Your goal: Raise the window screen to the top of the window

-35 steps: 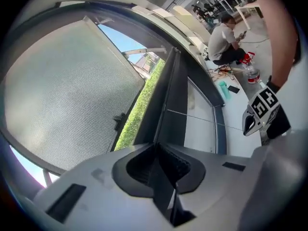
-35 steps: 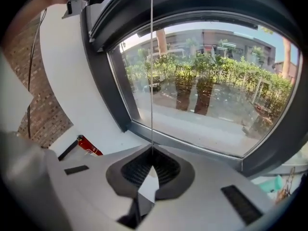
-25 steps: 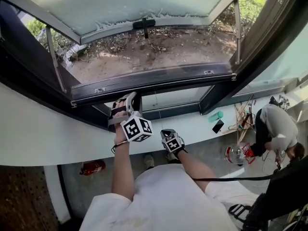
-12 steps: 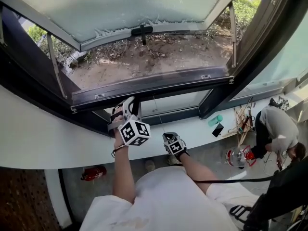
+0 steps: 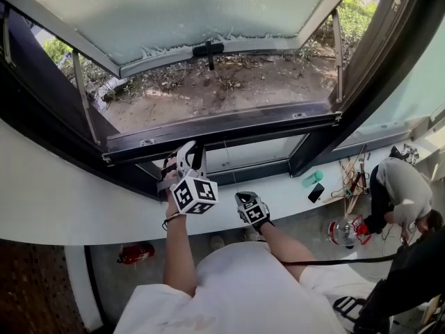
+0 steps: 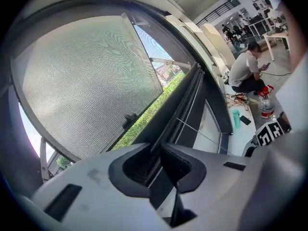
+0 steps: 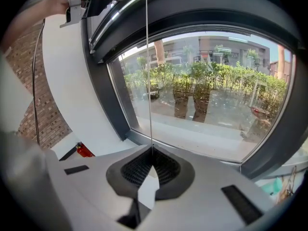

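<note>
left edge: dark window frame (image 5: 42,89) and the left stay arm (image 5: 85,96) sit up and left of the left tongs, so there's no sliding room that way
left tongs (image 6: 156,165): clenched on the screen rail (image 5: 229,127), with the dark bar running right between the pads
screen: its rail is down at the foot of the opening, in the left tongs' grip; can't make out the mesh itself
step: looks like the grab-and-set bit to me, one tong on the rail and one on the cord, with the raise barely begun
cord (image 7: 147,71): thin line going straight up from the right tongs to the rail, looks taut
right tongs (image 7: 151,170): pinched tight on the cord, below and right of the left tongs, near the white sill (image 5: 69,207)
next move: my guess is draw the cord while the left tongs steer the rail up, keeping it level so it doesn't jam
open room: above the left tongs the opening looks free up to the tilted-out sash (image 5: 174,12)
right edge: right stay arm (image 5: 337,54) and the slanted frame post are up and right of the right tongs
far right: crouching person (image 5: 396,183) on the floor, well apart from both tongs
</note>
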